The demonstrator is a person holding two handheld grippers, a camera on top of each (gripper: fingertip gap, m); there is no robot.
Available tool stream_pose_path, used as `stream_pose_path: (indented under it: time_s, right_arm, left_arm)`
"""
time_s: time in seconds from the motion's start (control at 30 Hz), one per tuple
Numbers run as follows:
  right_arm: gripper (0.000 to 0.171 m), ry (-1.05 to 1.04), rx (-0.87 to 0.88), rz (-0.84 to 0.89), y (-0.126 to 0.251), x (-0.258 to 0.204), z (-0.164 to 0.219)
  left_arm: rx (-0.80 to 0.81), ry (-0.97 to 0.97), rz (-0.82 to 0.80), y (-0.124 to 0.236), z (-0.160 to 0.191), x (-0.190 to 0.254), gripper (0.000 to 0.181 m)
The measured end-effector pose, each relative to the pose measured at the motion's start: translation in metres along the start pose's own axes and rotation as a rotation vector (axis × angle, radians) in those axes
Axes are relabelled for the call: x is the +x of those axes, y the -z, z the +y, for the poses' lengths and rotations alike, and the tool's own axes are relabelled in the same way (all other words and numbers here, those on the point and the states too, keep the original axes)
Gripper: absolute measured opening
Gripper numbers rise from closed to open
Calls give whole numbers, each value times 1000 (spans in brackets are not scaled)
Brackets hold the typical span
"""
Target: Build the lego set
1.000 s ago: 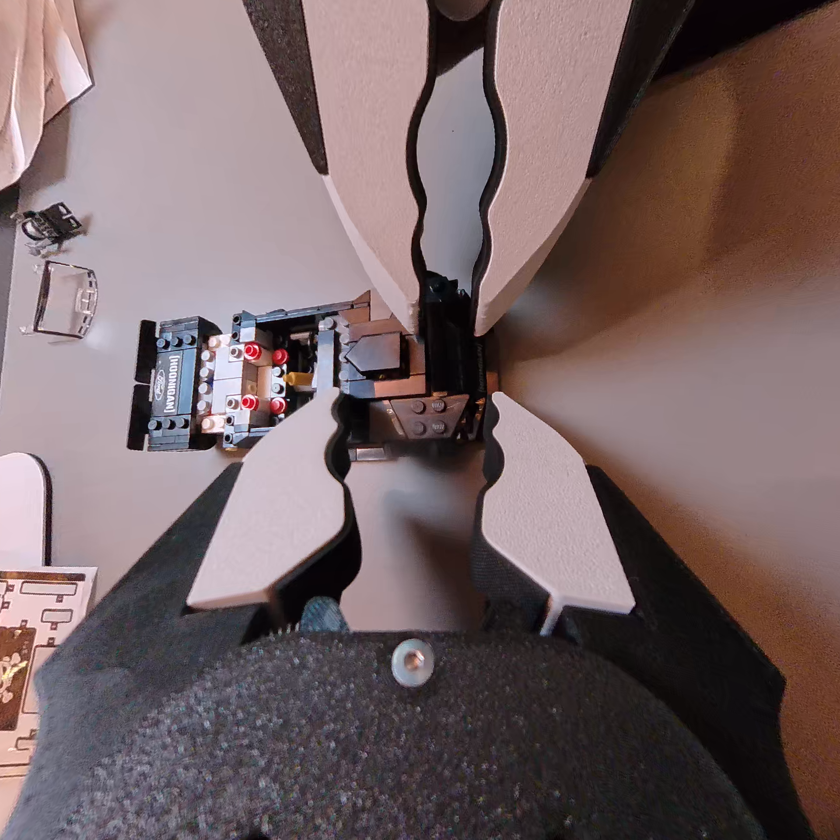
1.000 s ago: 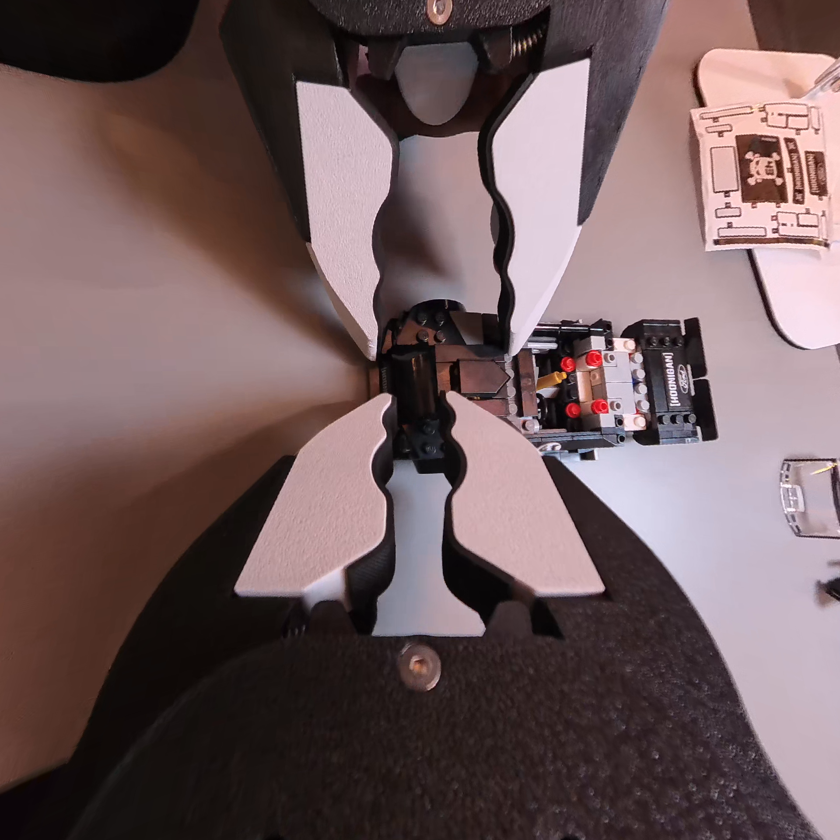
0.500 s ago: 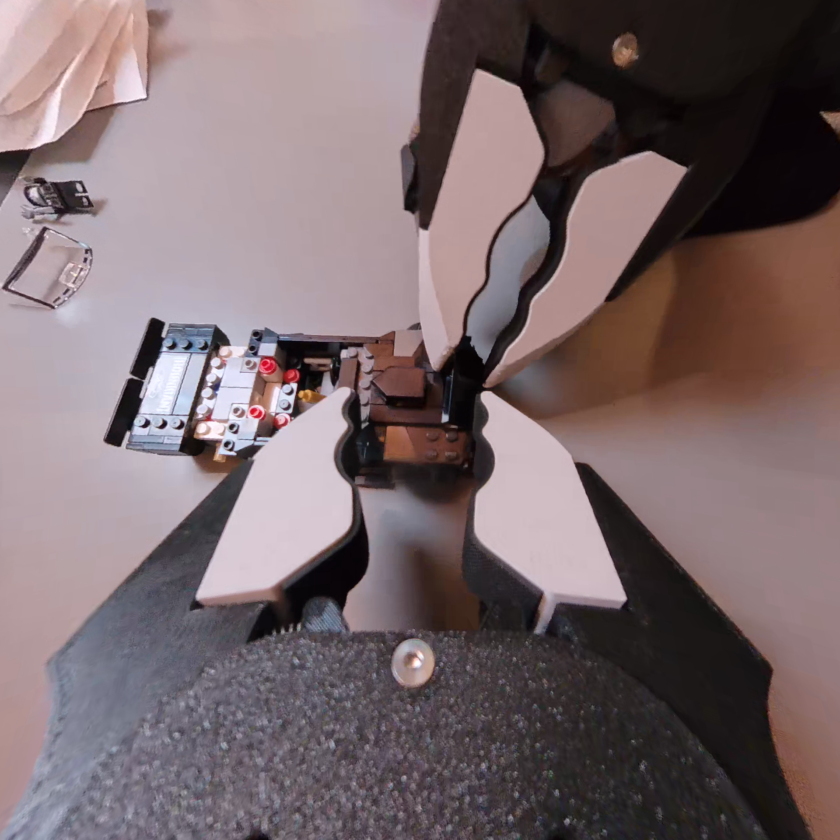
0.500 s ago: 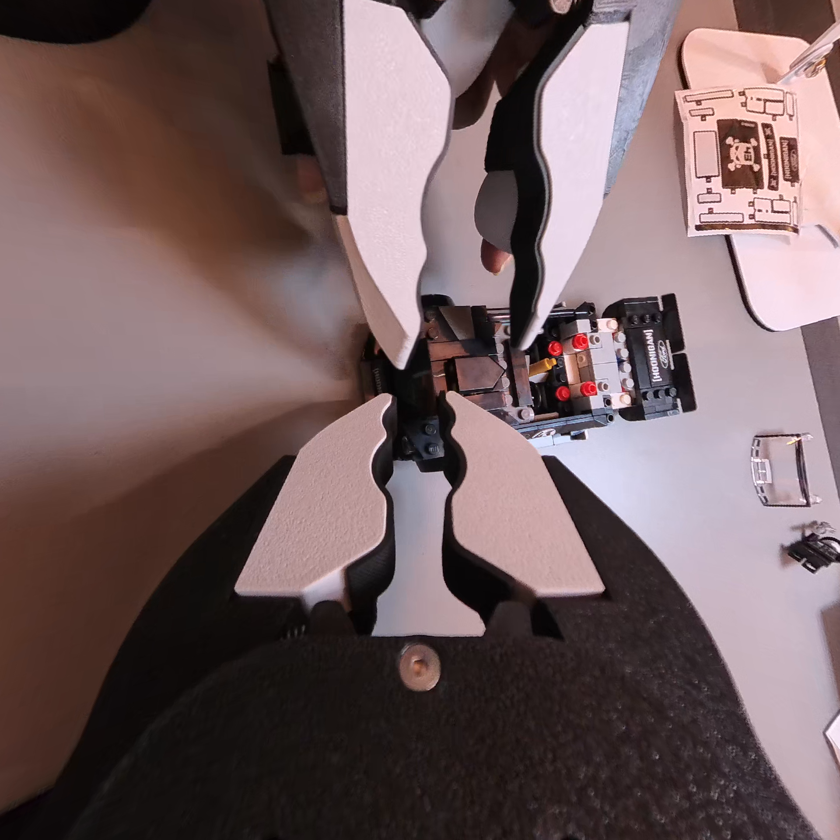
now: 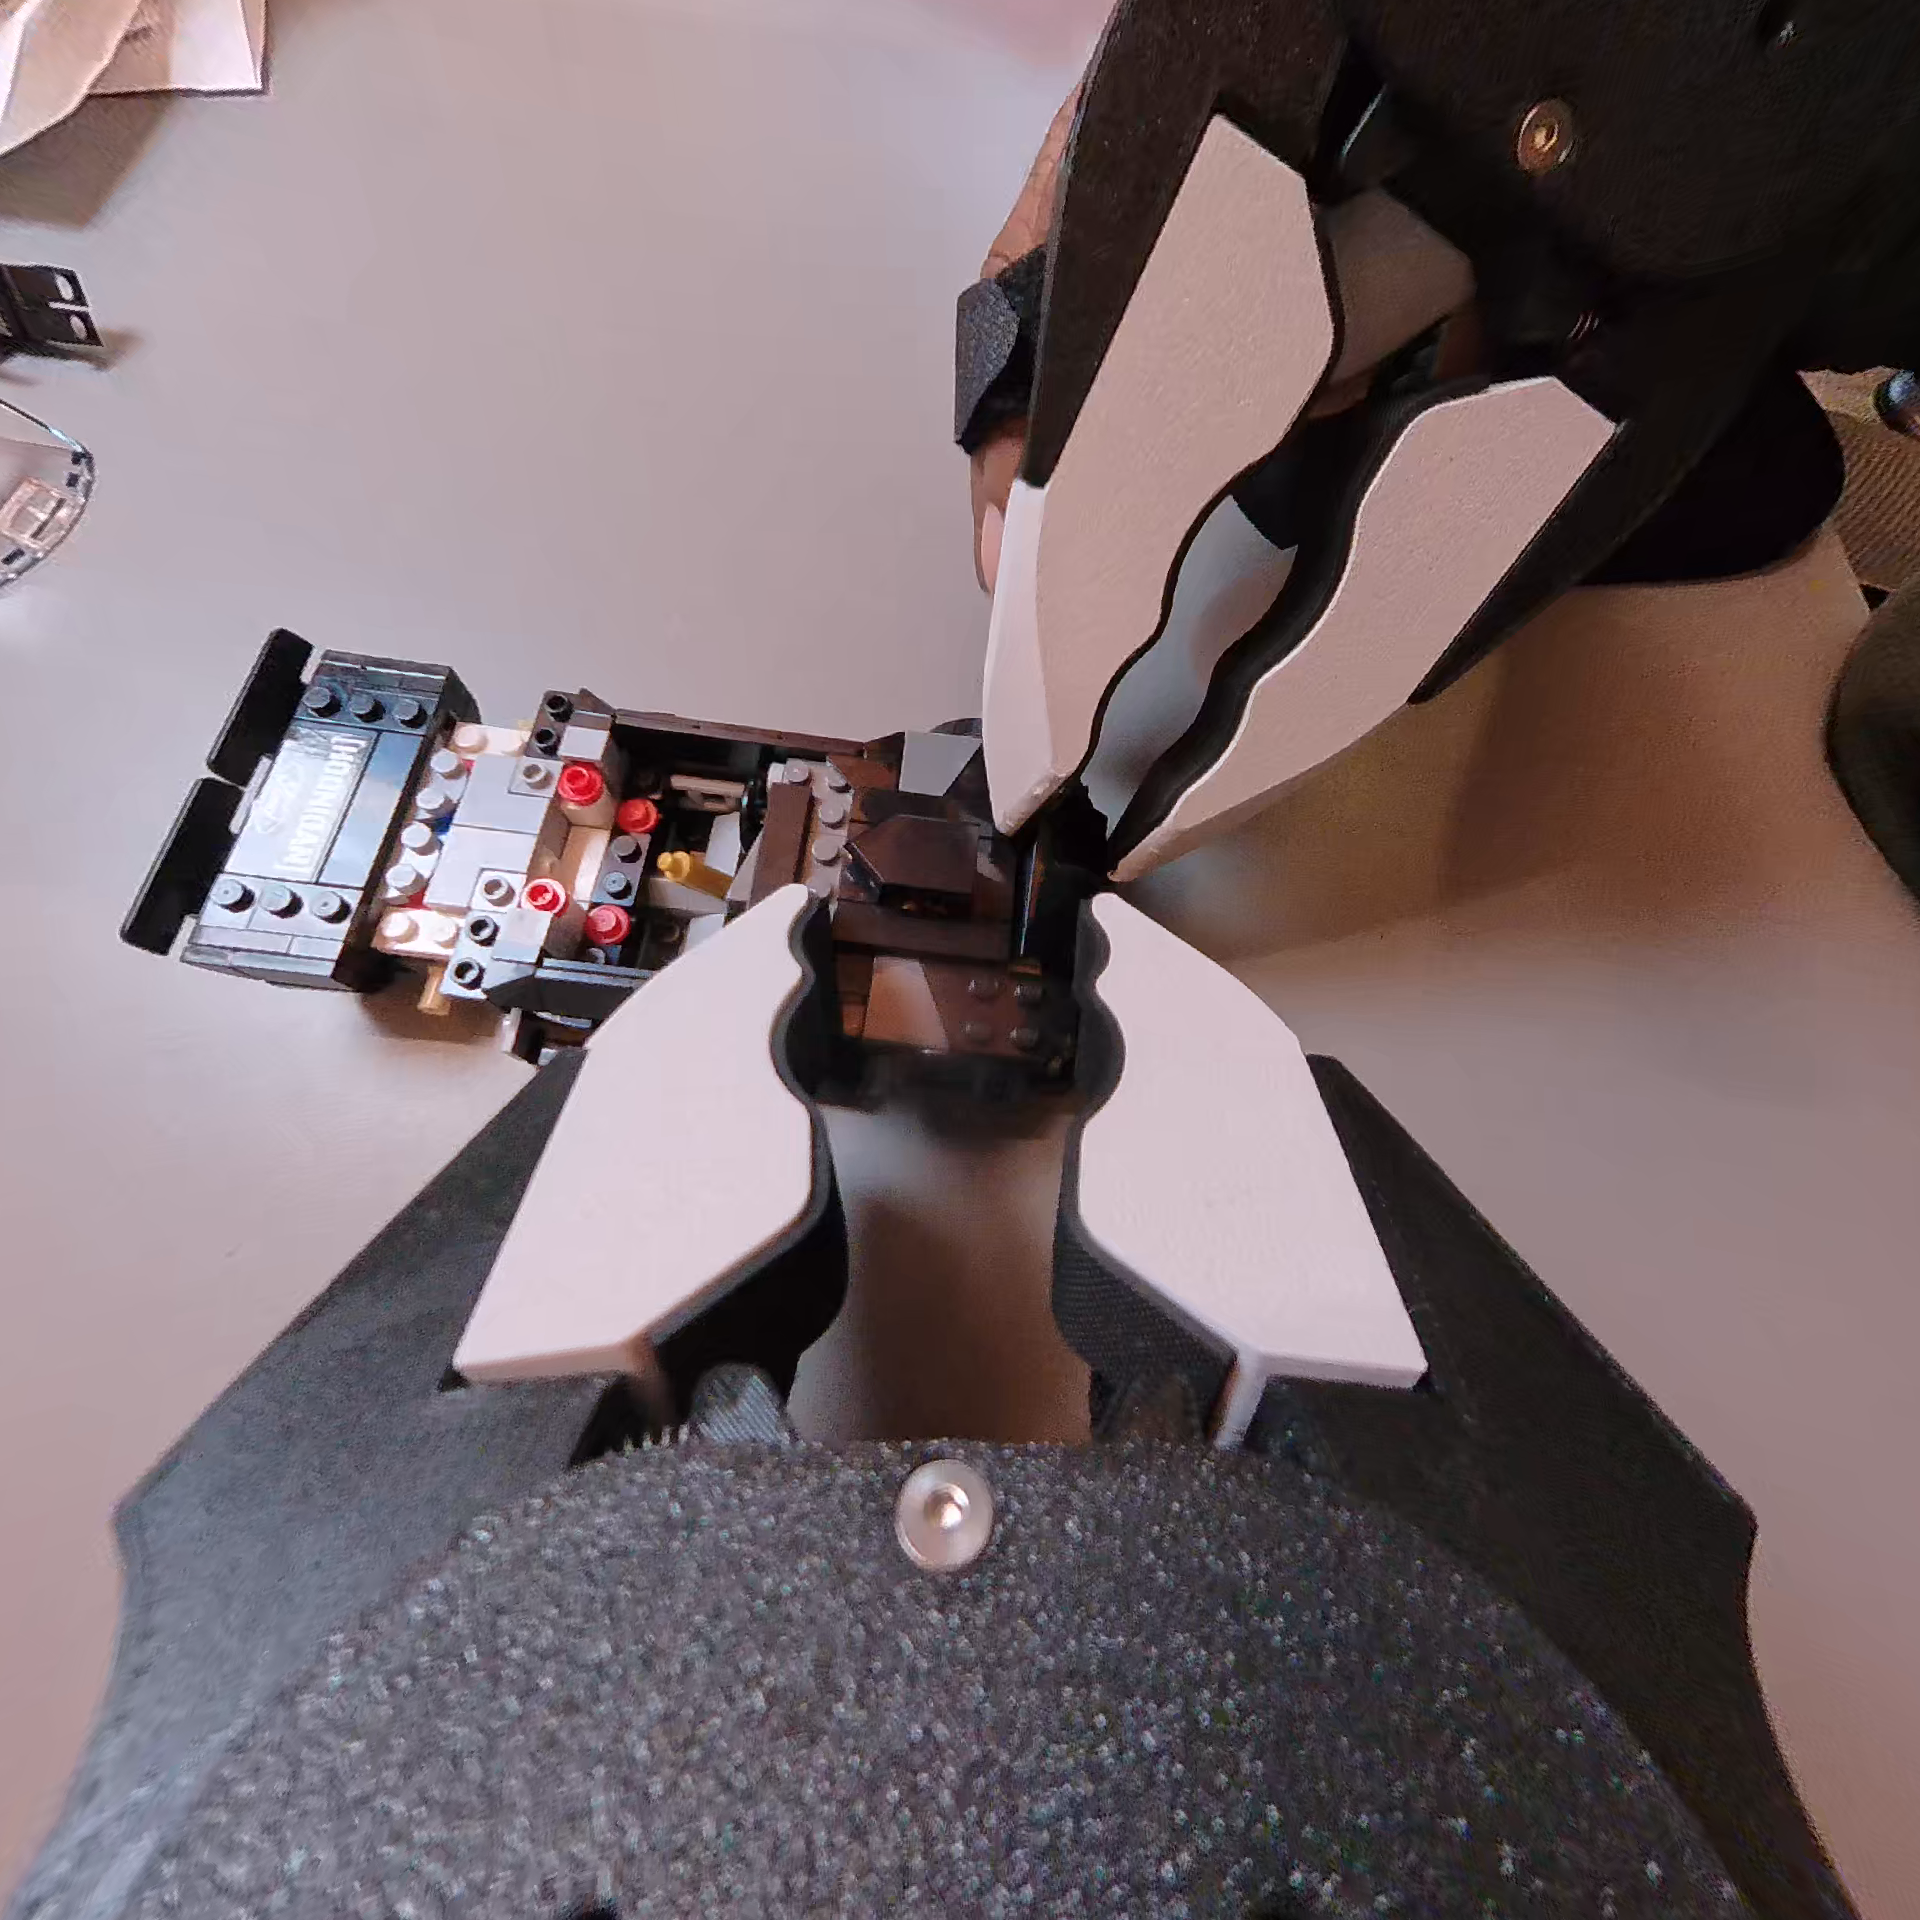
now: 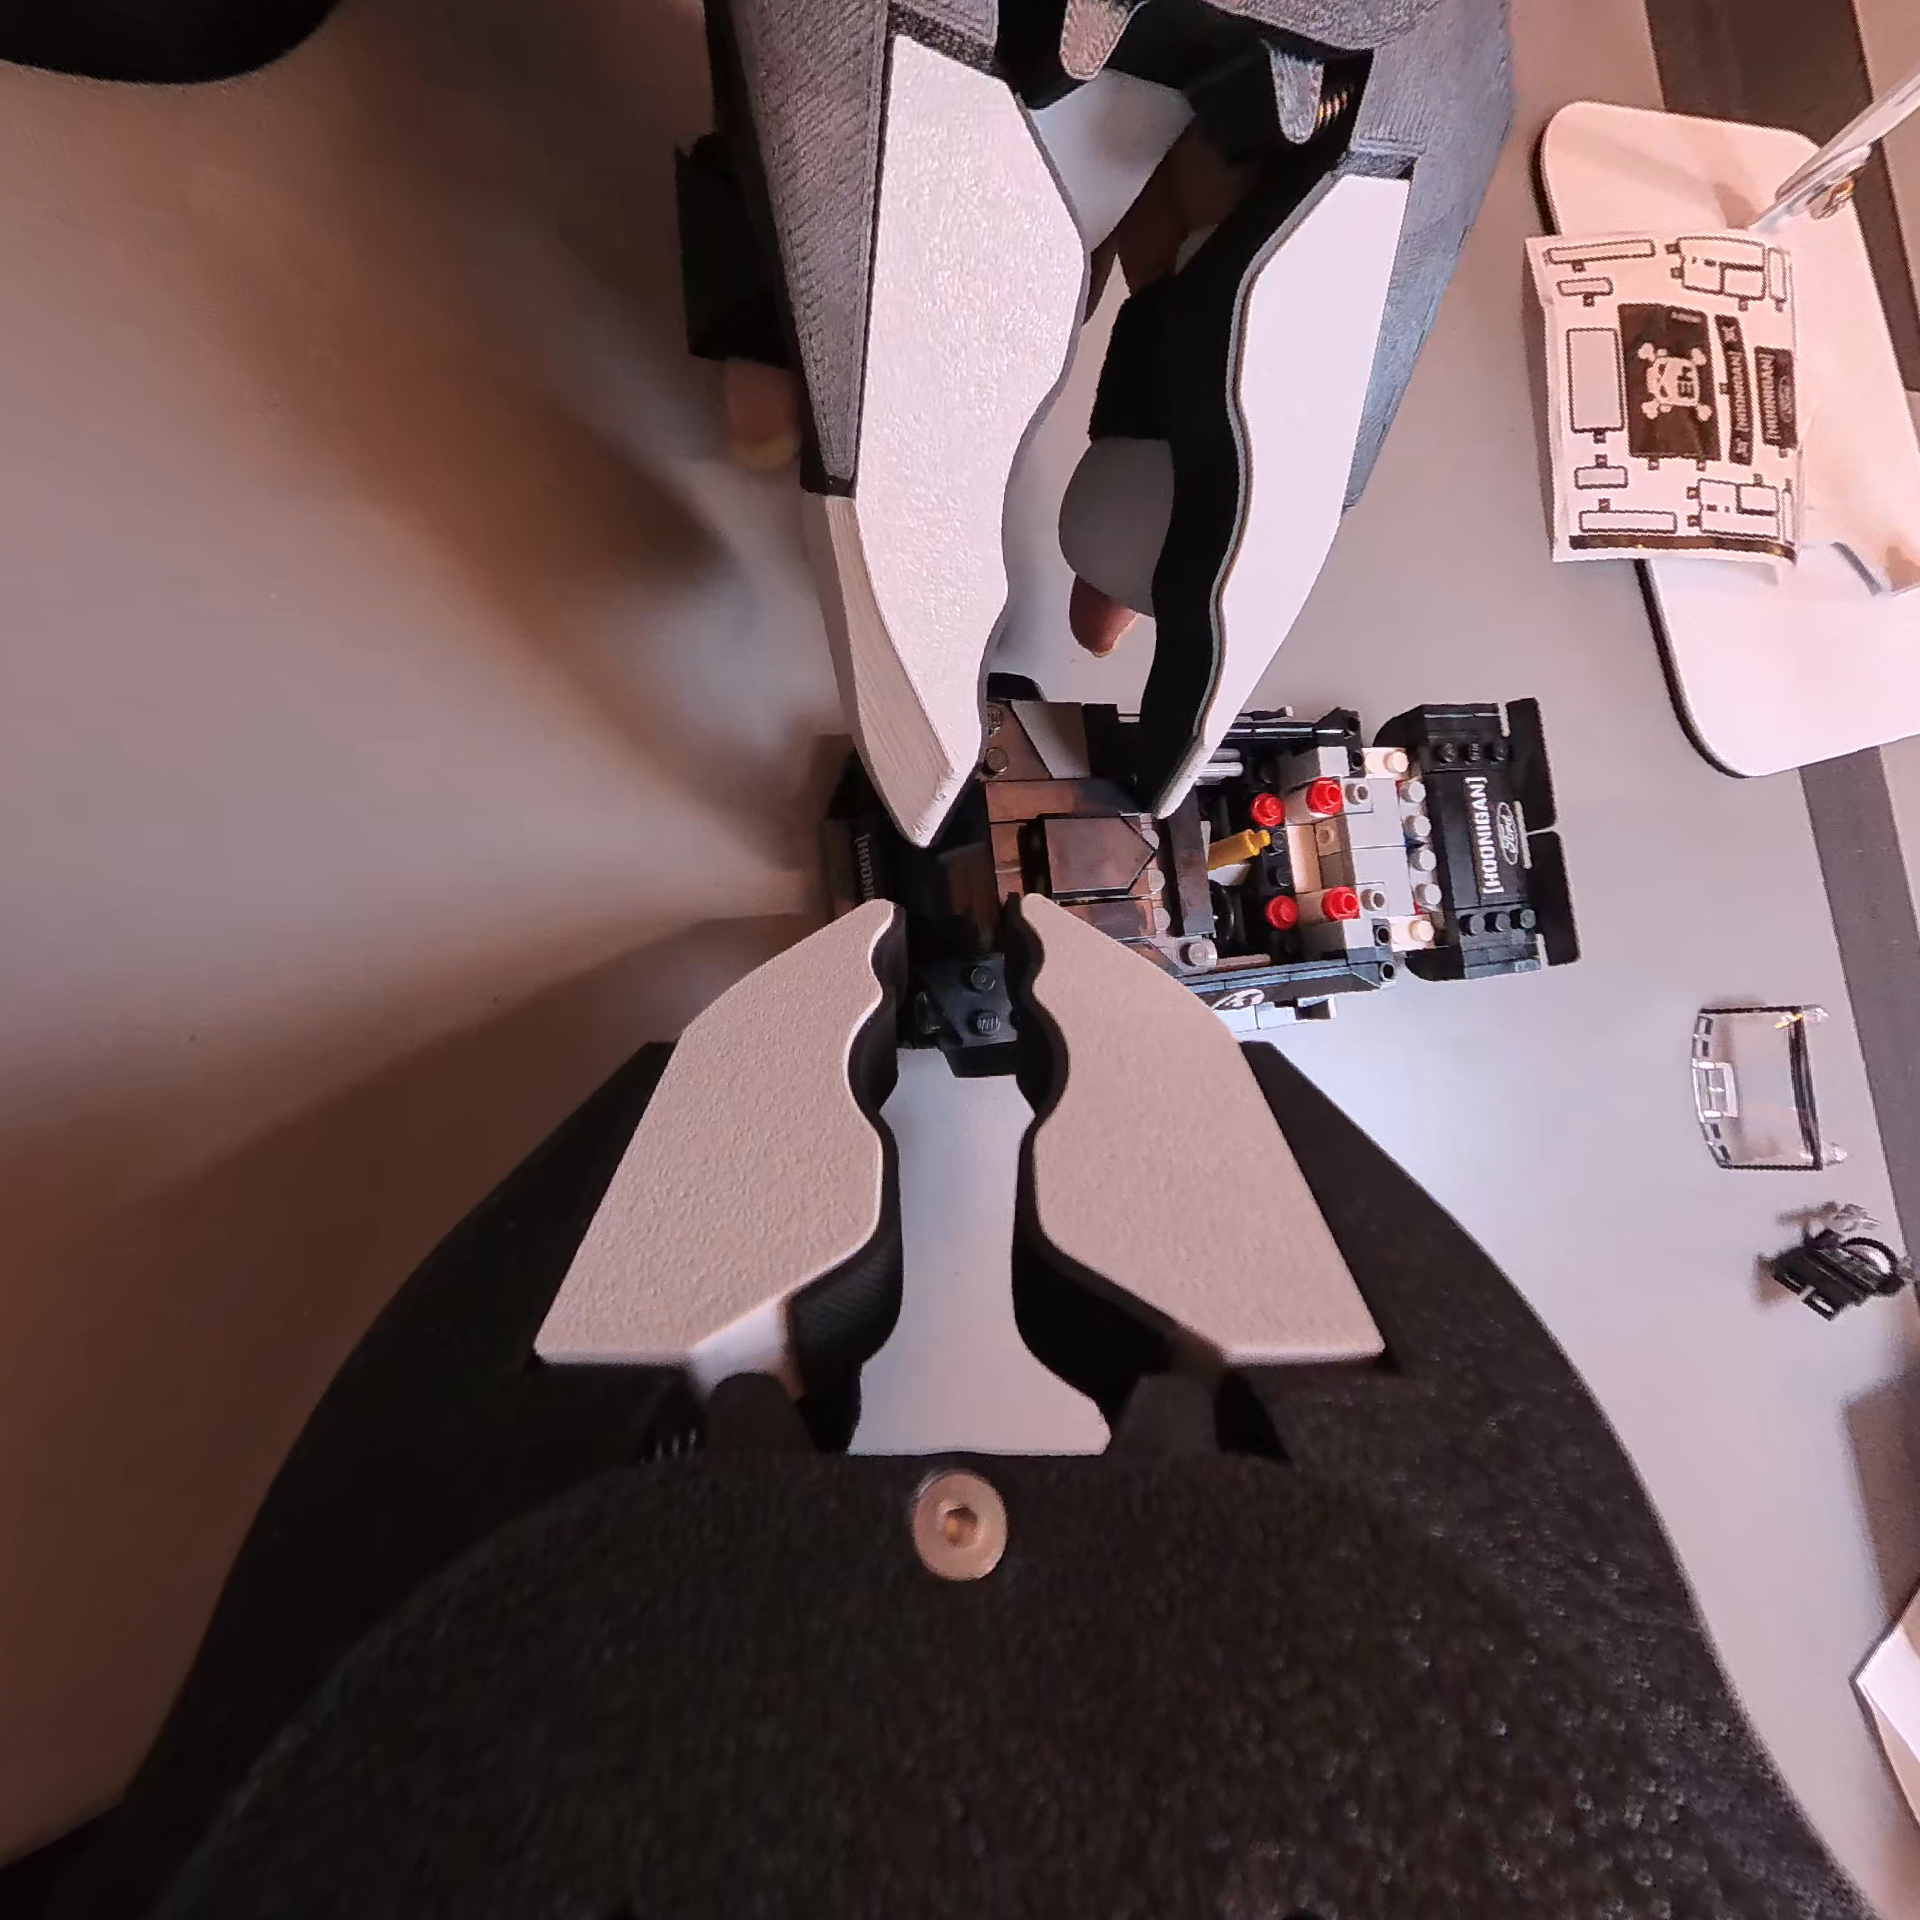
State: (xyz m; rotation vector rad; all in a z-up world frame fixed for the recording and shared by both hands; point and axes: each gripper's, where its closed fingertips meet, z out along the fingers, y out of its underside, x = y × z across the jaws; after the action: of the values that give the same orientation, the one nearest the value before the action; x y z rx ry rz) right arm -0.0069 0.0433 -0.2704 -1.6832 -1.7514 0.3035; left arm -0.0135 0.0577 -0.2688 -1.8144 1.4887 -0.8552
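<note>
While the half-built black and grey studded plastic lego car (image 5: 582,842) lies on the smooth pale desk (image 5: 623,364), the left gripper (image 5: 940,914) with flat white wavy-edged fingers clamps across the car's dark front section. The right gripper (image 6: 956,935) (same matte white pads, grainy black body) pinches a thin black part at that same end. A clear curved windscreen piece (image 6: 1756,1086) and a printed sticker sheet (image 6: 1673,395) sit toward the desk's right edge.
</note>
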Motion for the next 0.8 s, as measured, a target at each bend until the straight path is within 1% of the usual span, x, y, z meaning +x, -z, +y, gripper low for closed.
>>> stream_pose_path:
  time_s: [0.13, 0.23, 0.33, 0.4, 0.73, 0.8]
  right_arm:
    - [18, -11, 18, -8, 4, 1, -1]
    - [17, -34, 63, -12, 9, 4, -8]
    - [8, -52, 92, -26, 9, 3, -15]
    - [0, -66, 71, -20, 3, 5, -13]
    - [0, -117, 44, -85, -3, 3, -9]
    - [0, -137, 41, -97, -4, 4, -9]
  left_arm:
    - [0, 0, 1, 0, 0, 0, 45]
    - [0, 0, 4, 0, 0, 0, 45]
    - [2, 4, 10, 0, 0, 0, 45]
    - [1, 3, 13, 0, 0, -1, 44]
    - [2, 0, 11, -1, 0, -1, 45]
    - [-3, -19, 14, -1, 1, 0, 49]
